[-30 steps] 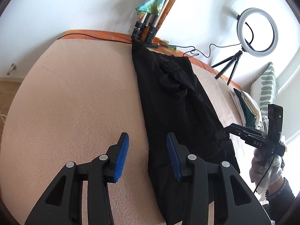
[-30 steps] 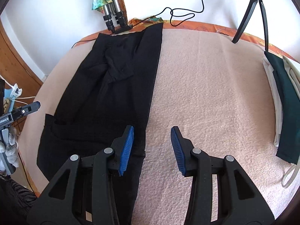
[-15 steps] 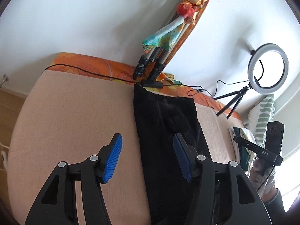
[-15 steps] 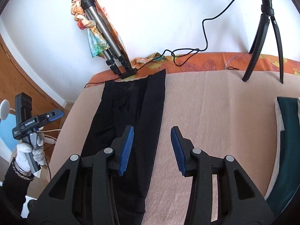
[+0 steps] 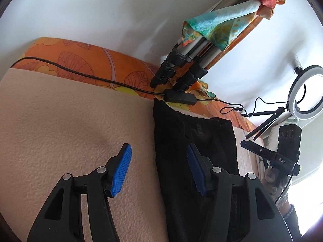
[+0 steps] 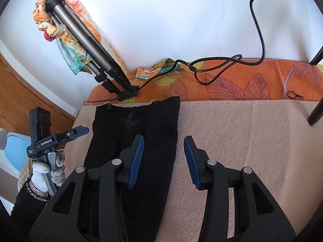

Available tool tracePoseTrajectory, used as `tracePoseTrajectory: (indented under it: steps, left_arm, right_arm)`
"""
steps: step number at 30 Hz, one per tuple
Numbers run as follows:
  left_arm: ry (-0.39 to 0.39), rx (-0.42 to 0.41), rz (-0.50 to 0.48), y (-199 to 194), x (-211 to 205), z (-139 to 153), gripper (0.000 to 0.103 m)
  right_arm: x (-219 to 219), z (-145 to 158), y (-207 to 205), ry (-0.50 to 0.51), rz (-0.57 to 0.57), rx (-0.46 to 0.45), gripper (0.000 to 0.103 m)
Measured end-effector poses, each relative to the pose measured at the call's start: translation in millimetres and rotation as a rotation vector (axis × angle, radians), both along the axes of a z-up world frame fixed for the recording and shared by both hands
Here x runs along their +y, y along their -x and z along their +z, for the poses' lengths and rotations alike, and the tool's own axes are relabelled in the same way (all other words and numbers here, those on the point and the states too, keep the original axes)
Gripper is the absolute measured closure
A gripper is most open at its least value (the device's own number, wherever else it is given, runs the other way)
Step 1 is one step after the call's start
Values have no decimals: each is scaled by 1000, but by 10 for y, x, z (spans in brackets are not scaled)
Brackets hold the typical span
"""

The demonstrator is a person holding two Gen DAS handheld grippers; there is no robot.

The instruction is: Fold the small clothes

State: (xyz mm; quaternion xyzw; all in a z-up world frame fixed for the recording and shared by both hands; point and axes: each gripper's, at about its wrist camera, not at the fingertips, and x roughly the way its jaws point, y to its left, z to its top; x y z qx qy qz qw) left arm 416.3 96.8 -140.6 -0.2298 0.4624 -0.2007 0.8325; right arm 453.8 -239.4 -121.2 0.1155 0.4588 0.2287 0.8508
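on the peach fleece blanket (image 5: 60, 121) a long black garment (image 5: 191, 137) is laid toward 12 o'clock; left gripper (image 5: 158, 168) and right gripper (image 6: 163, 158) are held wide open, empty.

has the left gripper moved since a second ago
Yes. The left gripper has tilted up and toward the far end of the black garment; the folded tripod now looms nearer.

Open beige blanket (image 5: 70, 131) is left clear outside and ahead of both sets of spread jaws, while the far edge beyond the black garment (image 6: 141, 125) is blocked by a folded tripod (image 5: 181, 68), a trailing cable (image 6: 212, 68) and a ring light (image 5: 304, 92).
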Motion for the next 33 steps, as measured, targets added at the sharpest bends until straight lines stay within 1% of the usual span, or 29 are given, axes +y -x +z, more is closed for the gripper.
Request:
tracePoseTrajectory:
  steps: [2, 6, 8, 9, 10, 11, 12, 13, 15, 17, 18, 19, 20, 21, 22, 24, 25, 26, 27, 28, 29, 31, 33]
  left_arm:
    - [5, 4, -11, -76, -36, -54, 47]
    - [65, -9, -15, -159, -50, -76, 47]
    - [77, -8, -20, -198, -70, -88, 51]
    - [75, -13, -23, -211, -83, -86, 53]
    - [72, -19, -28, -226, -102, -84, 66]
    - [61, -21, -37, -247, -133, -83, 88]
    - [42, -28, -39, -248, -156, -71, 99]
    - [30, -39, -36, -252, -169, -54, 103]
    - [25, -72, -29, -224, -161, 20, 101]
    - [-38, -111, -7, -222, -152, 82, 101]
    - [-57, -107, 3, -248, -138, 62, 101]
    - [-40, -85, 1, -284, -110, 16, 102]
    - [-44, -71, 8, -303, -85, -12, 102]
    - [-48, -75, 19, -305, -65, -22, 102]
    - [-34, -79, 19, -306, -47, -26, 101]
    - [-26, -64, 25, -325, -18, -29, 92]
    - [-9, -54, 21, -341, -7, -36, 82]
    - [6, -45, 19, -357, 6, -40, 77]
    - [7, -43, 30, -366, 23, -33, 66]
    - [-3, -41, 47, -368, 38, -21, 48]
    - [-3, -42, 61, -373, 54, -10, 45]
    - [10, -36, 64, -409, 49, -24, 45]
    - [2, -28, 57, -442, 16, -42, 45]
  right_arm:
    - [20, -70, -91, -16, 6, 8, 59]
    - [26, -169, -231, -50, 14, 15, 59]
    - [56, -227, -291, -52, 31, 23, 59]
    - [74, -243, -311, -49, 40, 24, 63]
    - [90, -252, -319, -48, 53, 23, 72]
    - [108, -259, -330, -42, 62, 22, 78]
    - [118, -257, -337, -35, 65, 20, 92]
    - [129, -240, -344, -24, 65, 15, 96]
    - [150, -166, -337, 6, 73, -16, 98]
    - [151, -77, -336, 57, 77, -50, 99]
    - [128, -70, -367, 76, 66, -50, 99]
    - [97, -89, -409, 84, 52, -36, 99]
    - [72, -115, -443, 98, 38, -24, 99]
    - [45, -136, -463, 117, 23, -23, 99]
    - [29, -148, -468, 119, 31, -26, 99]
    - [1, -142, -467, 99, 52, -28, 98]
    - [-21, -135, -477, 84, 56, -19, 90]
    - [-55, -132, -494, 69, 51, -10, 82]
    - [-82, -121, -503, 58, 37, -14, 65]
    - [-112, -103, -505, 49, 25, -26, 55]
    - [-141, -95, -516, 33, 18, -32, 54]
    - [-155, -103, -547, 13, 9, -30, 54]
    - [-126, -120, -582, 16, 11, -30, 54]
